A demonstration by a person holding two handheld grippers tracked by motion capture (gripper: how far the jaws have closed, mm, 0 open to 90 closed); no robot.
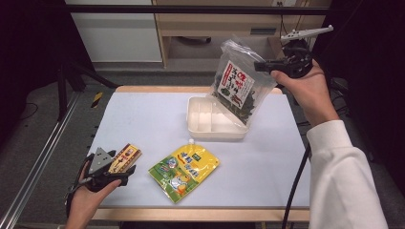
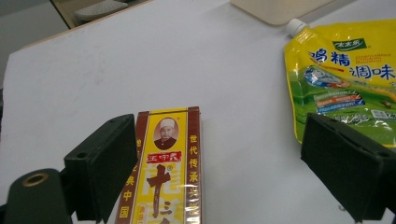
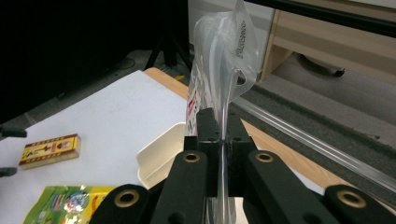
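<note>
Fingers (image 3: 208, 140) of the right gripper (image 1: 267, 65) are pressed flat together on the clear edge of the dried-seaweed bag (image 1: 239, 88), which hangs in the air above the far right part of the tabletop (image 1: 143, 119), its lower end over the cream divided tray (image 1: 200, 126). The left gripper (image 2: 224, 168) stands wide open with nothing clamped: one finger (image 2: 107, 158) sits just beside the long side of the red-and-yellow spice box (image 2: 168, 163), the other is well off toward the yellow seasoning pouch (image 2: 345, 79), so the box lies between the fingers but is not yet gripped.

Two steps appear to run together: the bag is being carried to the tray, and the left gripper is lining up on the box at the near left corner of the tabletop. For the bag, the next move probably calls for lowering it until it rests in or across the tray's compartments before the fingers part; the bag is broader than any one compartment, so it may end up lying over the dividers. For the box, the fingers need to close across its narrow width.

The person's right hand (image 1: 305, 88) is raised high with the gripper pointing level toward the left. The left hand (image 1: 90, 193) lies low at the near edge, its gripper angled forward along the box.
</note>
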